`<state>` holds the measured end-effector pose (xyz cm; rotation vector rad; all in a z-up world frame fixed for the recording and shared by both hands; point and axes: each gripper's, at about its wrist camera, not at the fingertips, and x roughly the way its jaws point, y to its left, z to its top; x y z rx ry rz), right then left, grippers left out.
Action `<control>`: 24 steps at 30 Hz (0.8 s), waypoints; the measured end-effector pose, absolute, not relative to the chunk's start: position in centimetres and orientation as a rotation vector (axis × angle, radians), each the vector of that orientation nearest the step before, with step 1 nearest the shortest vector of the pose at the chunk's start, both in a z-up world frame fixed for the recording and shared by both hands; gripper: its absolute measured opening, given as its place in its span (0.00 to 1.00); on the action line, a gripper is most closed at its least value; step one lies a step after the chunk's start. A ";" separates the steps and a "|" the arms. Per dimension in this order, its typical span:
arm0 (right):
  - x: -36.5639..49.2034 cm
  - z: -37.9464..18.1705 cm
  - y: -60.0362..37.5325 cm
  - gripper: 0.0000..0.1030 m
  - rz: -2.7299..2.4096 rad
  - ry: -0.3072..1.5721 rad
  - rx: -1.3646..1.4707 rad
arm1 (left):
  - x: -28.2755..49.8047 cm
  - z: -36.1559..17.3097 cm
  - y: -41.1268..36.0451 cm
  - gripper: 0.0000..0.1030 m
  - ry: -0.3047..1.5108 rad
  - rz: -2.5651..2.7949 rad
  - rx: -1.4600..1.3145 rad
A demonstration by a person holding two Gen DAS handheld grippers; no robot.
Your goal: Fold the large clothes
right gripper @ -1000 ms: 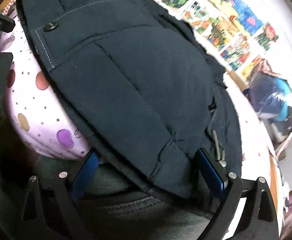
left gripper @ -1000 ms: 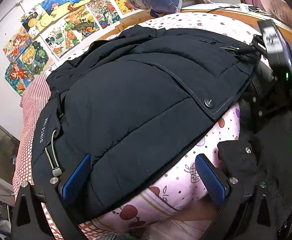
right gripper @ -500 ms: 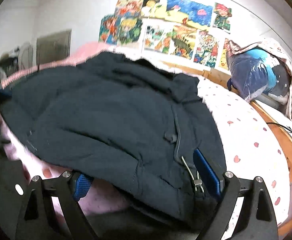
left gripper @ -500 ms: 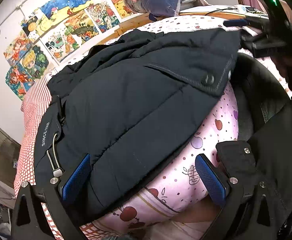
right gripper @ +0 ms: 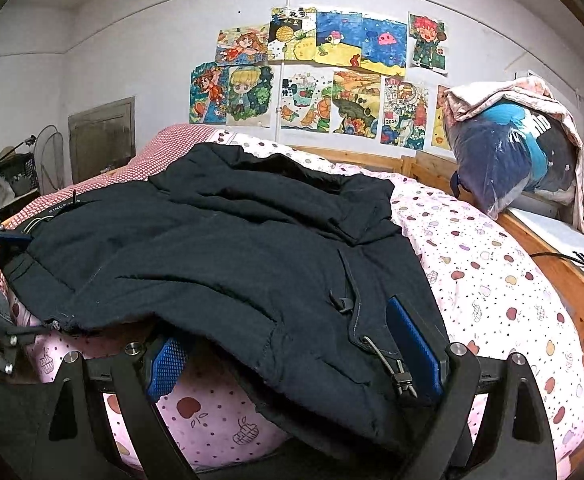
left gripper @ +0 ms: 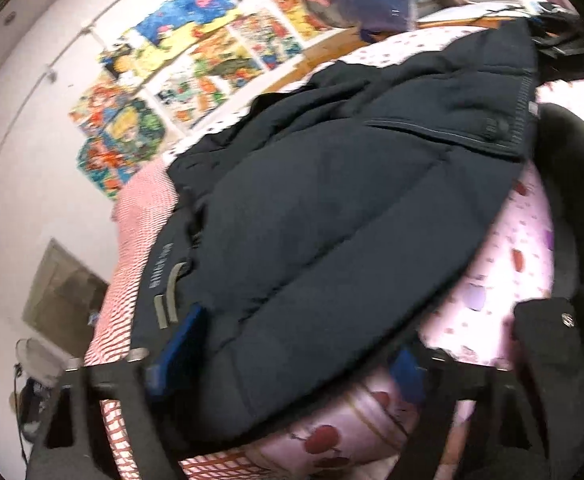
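Observation:
A dark navy padded jacket lies spread on the bed. Its near hem bulges between the fingers of my left gripper, whose jaws are closing. The blue pads stand at either side of the padding and I see no firm pinch. In the right wrist view the jacket stretches away to the left. One corner, with a zip pull, drapes across my right gripper. That gripper is open, both blue pad faces show, and the hem hangs a little above the sheet. A left gripper finger shows at the far left.
The bed has a pink fruit-print sheet, red checked bedding at the far side and a wooden frame on the right. A plastic-wrapped bundle sits on the headboard end. Drawings cover the wall. A person's dark clothing is close by.
The left jaws have narrowed around the hem and that view has tipped upward. The right gripper has risen and rolled level, bringing the jacket's corner up with it.

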<state>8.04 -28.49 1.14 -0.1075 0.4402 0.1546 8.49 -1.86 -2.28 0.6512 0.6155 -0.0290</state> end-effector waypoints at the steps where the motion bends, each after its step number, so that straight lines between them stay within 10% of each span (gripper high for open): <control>1: 8.0 1.3 -28.5 0.86 0.153 0.440 -0.106 | 8.5 -2.1 -1.7 0.64 0.607 -0.022 0.644; 8: 7.5 0.8 -28.0 0.84 0.133 0.436 -0.128 | 7.6 0.3 -1.8 0.34 0.448 -0.027 0.629; 18: 7.4 2.7 -26.9 0.28 0.174 0.406 -0.201 | 9.5 5.8 -1.0 0.15 0.359 -0.064 0.475; 24: 6.5 5.4 -26.9 0.13 0.213 0.345 -0.198 | 9.2 8.9 -0.2 0.11 0.307 -0.055 0.370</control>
